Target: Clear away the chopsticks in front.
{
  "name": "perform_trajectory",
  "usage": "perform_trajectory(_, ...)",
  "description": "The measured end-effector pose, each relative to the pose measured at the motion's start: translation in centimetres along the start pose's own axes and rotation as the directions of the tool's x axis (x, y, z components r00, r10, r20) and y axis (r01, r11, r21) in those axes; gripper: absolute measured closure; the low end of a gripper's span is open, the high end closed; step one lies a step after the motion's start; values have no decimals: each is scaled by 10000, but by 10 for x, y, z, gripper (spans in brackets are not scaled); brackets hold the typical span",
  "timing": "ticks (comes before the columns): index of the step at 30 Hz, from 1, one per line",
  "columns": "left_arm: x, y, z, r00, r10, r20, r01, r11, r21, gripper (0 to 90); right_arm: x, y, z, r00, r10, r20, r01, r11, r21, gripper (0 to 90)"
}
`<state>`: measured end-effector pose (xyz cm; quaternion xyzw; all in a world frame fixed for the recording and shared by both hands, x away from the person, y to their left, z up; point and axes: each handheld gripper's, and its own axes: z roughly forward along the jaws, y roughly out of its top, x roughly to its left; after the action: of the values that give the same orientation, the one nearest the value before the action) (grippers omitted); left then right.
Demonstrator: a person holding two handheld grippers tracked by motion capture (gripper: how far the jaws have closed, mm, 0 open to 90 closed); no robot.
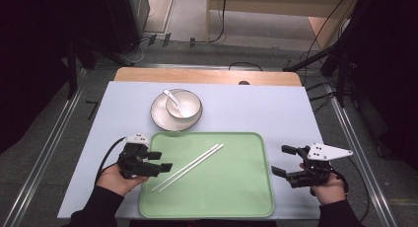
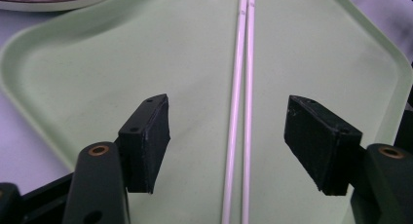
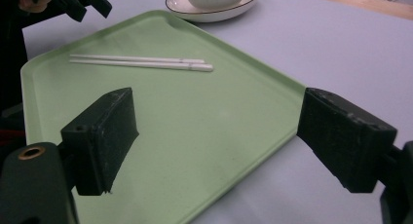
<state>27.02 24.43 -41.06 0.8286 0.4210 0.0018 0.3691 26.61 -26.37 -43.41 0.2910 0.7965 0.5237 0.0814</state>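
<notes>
Two white chopsticks (image 1: 188, 168) are lying side by side on the green tray (image 1: 236, 197), running diagonally from its lower left toward its upper middle, and nothing is gripping them. The left gripper (image 1: 165, 161) is hovering over the tray's left edge with its jaws standing wide apart; in the left gripper view the chopsticks (image 2: 240, 112) are passing through the gap between the jaws, clear of both pads. The right gripper (image 1: 281, 160) is sitting at the tray's right edge, well apart from the chopsticks, its jaws also spread wide with nothing between them but the tray's rim (image 3: 272, 83). Beyond the tray, a white bowl (image 1: 183, 105) is resting on a plate (image 1: 158, 116), with a white spoon (image 1: 173, 99) lying inside the bowl.
</notes>
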Motion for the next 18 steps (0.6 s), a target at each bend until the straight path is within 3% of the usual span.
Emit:
perform_trajectory(10,7,-16,-28,9967,-210,-786,138,9957,-914,294,0,0,0,10000,50,13,-50,10000,-28,153)
perform_trajectory(13,10,-25,-37,9991,227,-370,-267,9934,-1114,224,0,0,-1,10000,8,18,-8,10000,-65,153)
perform_trajectory(18,16,-39,-49,9908,754,-1122,-904,9867,-1354,235,0,1,-1,10000,5,14,-4,9999,-101,153)
